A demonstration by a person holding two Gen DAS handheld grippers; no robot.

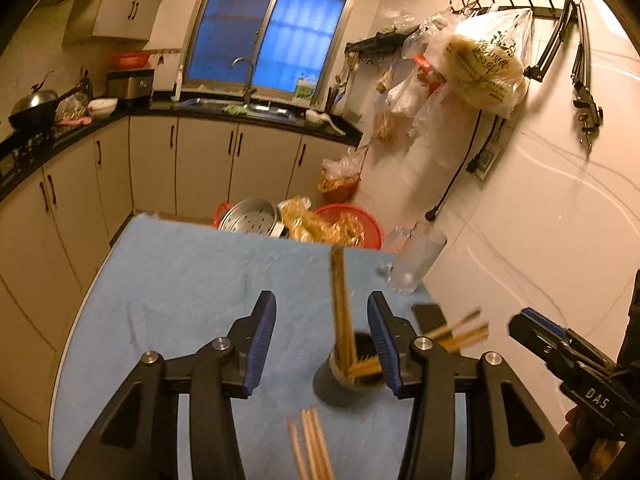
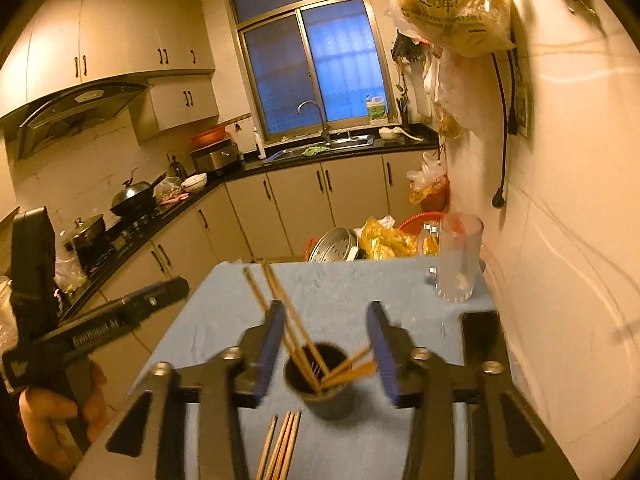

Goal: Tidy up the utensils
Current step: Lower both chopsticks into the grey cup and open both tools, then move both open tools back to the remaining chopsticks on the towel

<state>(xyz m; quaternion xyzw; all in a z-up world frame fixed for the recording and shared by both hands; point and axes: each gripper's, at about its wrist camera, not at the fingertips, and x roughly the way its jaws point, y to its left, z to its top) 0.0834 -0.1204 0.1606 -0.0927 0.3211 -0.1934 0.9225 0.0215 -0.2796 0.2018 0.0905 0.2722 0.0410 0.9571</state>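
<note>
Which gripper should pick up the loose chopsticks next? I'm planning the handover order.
Probably the right gripper. Both are open and empty above the dark cup, but the loose chopsticks lie centred below the right one's fingers, and somewhat off-centre under the left gripper. The margin is small.

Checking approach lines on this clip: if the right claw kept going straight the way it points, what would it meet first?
Most likely the dark cup, which sits centred between the open fingers of the right claw, with the chopsticks leaning out of it. Depth is hard to judge through the fisheye, so a leaning chopstick might touch first.
</note>
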